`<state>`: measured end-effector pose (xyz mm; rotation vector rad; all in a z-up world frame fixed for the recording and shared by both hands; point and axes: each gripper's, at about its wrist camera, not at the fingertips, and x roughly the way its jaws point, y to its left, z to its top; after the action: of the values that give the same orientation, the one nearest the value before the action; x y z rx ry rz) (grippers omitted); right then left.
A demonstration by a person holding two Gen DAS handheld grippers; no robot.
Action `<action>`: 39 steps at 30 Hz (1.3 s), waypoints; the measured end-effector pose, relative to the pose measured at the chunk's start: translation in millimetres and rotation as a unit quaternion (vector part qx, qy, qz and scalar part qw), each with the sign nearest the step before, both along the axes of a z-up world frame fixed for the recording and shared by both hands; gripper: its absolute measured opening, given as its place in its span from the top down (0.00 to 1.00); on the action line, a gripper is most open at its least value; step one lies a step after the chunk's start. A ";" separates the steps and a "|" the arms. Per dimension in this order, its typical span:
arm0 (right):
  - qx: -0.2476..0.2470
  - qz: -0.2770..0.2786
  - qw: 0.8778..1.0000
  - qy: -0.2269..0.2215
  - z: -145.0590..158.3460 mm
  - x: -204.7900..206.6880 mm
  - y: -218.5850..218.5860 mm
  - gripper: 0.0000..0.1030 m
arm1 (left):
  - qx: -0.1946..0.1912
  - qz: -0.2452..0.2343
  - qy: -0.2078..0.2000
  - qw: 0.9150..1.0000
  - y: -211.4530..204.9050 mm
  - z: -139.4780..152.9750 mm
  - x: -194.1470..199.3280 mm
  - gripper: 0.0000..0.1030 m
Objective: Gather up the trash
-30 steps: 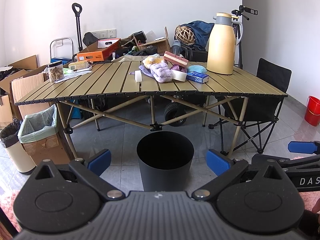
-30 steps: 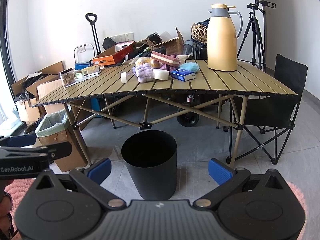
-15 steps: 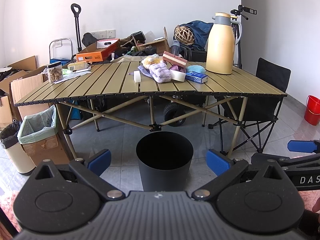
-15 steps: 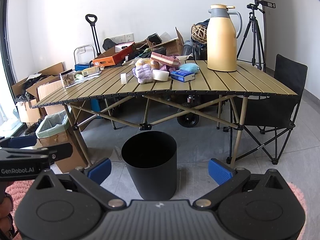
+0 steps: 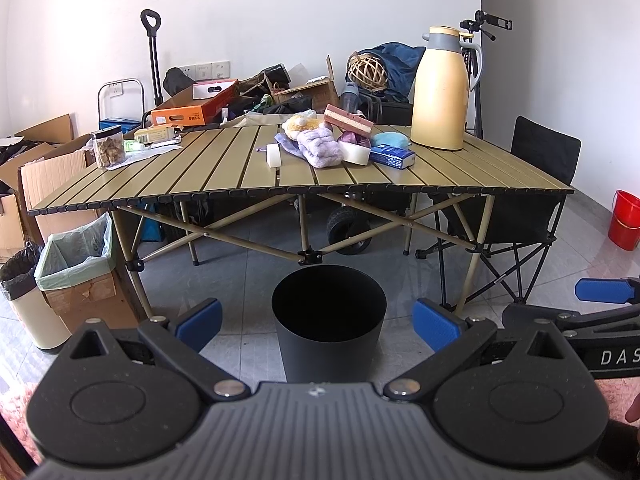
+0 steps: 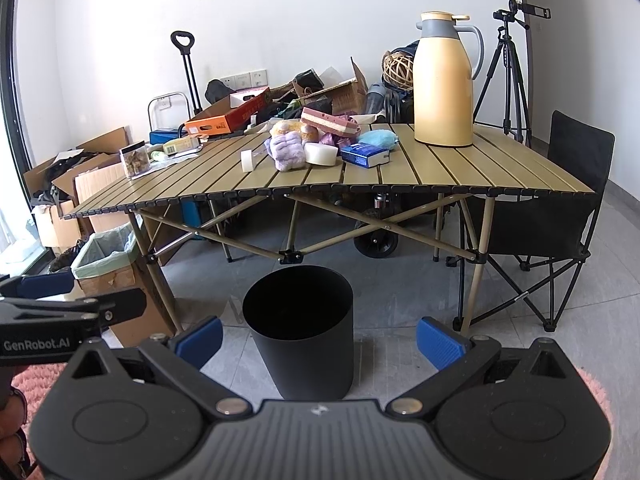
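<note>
1. Left gripper (image 5: pixel 318 320) jaws released, spread wide, nothing between them; right gripper (image 6: pixel 319 334) the same, jaws apart and empty
2. Black bin (image 5: pixel 329 322) stands on the floor at 12 o'clock just ahead of both grippers, open mouth up, looks empty inside though the interior is too dark to be sure
3. Trash candidates are all up on the counter (image 5: pixel 360 182), well apart from the jaws, clustered at about 12 to 1 o'clock: purple fluffy cloth (image 5: pixel 320 151), white tape roll (image 5: pixel 274 155), white round tub (image 5: pixel 354 153), blue packet (image 5: pixel 392 157), pink-and-cream box (image 5: pixel 347 119)
4. Risk: which items count as trash is unclear, so a wrong pick is likely; snack jar (image 5: pixel 107 149) at 10 o'clock probably stays
5. Risk: tall yellow thermos (image 5: pixel 438 90) stands just beside the pile at 1 o'clock; a wide reach with the right gripper could knock it over
6. Risk: pile items touch and overlap, so grabbing the cloth may drag the tub or tape roll off the counter edge
7. Risk: the two grippers sit close side by side; reaching for the same pile could make them collide
8. Risk: the bin is light-looking and sits below the counter edge; a drop from counter height could miss or tip it
</note>
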<state>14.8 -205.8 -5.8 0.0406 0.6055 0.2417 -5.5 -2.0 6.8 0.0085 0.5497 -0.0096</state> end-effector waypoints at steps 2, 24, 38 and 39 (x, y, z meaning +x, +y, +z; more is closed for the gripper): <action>0.000 0.000 1.000 0.000 -0.2 0.1 0.1 0.00 | 0.000 0.000 0.000 1.000 -0.3 0.2 0.0 0.00; -0.005 -0.001 1.000 -0.009 0.2 32.5 1.7 0.00 | 0.011 0.003 0.001 1.000 1.9 -4.0 38.6 0.00; -0.009 0.001 1.000 -0.021 1.6 86.8 2.6 0.00 | 0.018 0.008 -0.010 1.000 3.8 -8.7 79.6 0.00; -0.009 0.001 1.000 -0.021 0.8 90.8 2.3 0.00 | 0.018 0.009 -0.012 1.000 4.0 -8.9 82.5 0.00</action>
<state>105.6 -203.5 -5.0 0.0181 0.5649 0.2380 77.0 1.9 -2.1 0.0398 0.5267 0.0177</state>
